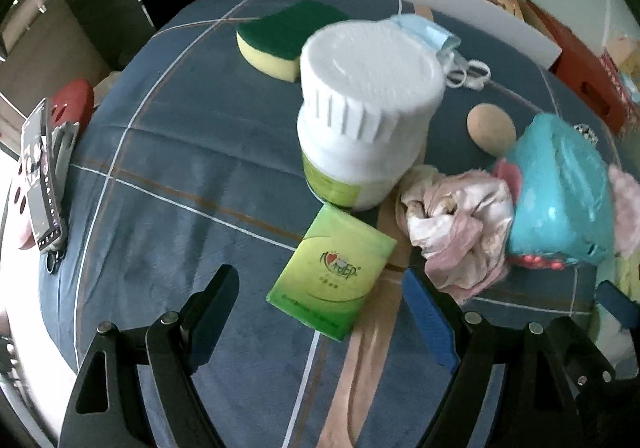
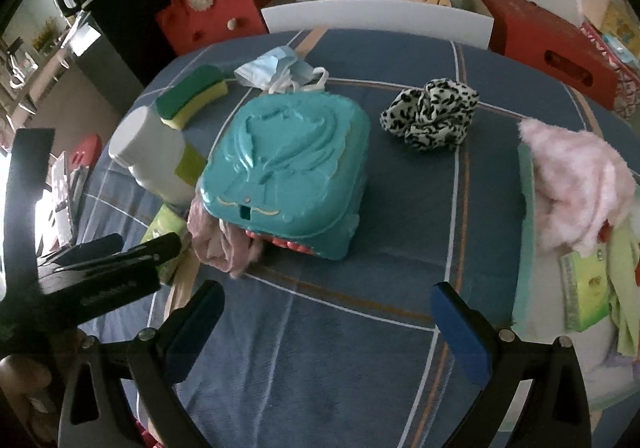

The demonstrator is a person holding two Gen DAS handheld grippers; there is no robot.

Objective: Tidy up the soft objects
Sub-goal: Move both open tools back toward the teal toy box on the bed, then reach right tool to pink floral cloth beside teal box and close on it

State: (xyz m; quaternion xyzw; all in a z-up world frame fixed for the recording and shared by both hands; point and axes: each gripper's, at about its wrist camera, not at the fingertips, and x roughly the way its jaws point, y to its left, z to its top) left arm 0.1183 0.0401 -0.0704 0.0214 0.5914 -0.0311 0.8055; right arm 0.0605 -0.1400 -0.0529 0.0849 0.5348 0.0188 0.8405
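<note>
A green tissue pack (image 1: 332,272) lies on the blue checked cloth (image 1: 180,176), and my left gripper (image 1: 320,312) hovers open with the pack's near end between its fingertips, apart from both pads. Beside it are a crumpled pink cloth (image 1: 456,224), a yellow-green sponge (image 1: 276,44) and a blue face mask (image 1: 432,36). My right gripper (image 2: 328,312) is open over bare cloth, nothing between its pads. Ahead of it lie a leopard-print scrunchie (image 2: 432,116) and the pink cloth (image 2: 220,244). A fluffy pink item (image 2: 576,184) rests in a pale bin (image 2: 524,248) at the right.
A white bottle (image 1: 360,116) stands just behind the tissue pack. A teal plastic case (image 2: 284,168) sits mid-table, and an egg-shaped object (image 1: 491,128) is near it. A phone on a stand (image 1: 40,176) is at the left edge. Red bags (image 2: 212,12) and boxes (image 2: 552,52) lie beyond the table.
</note>
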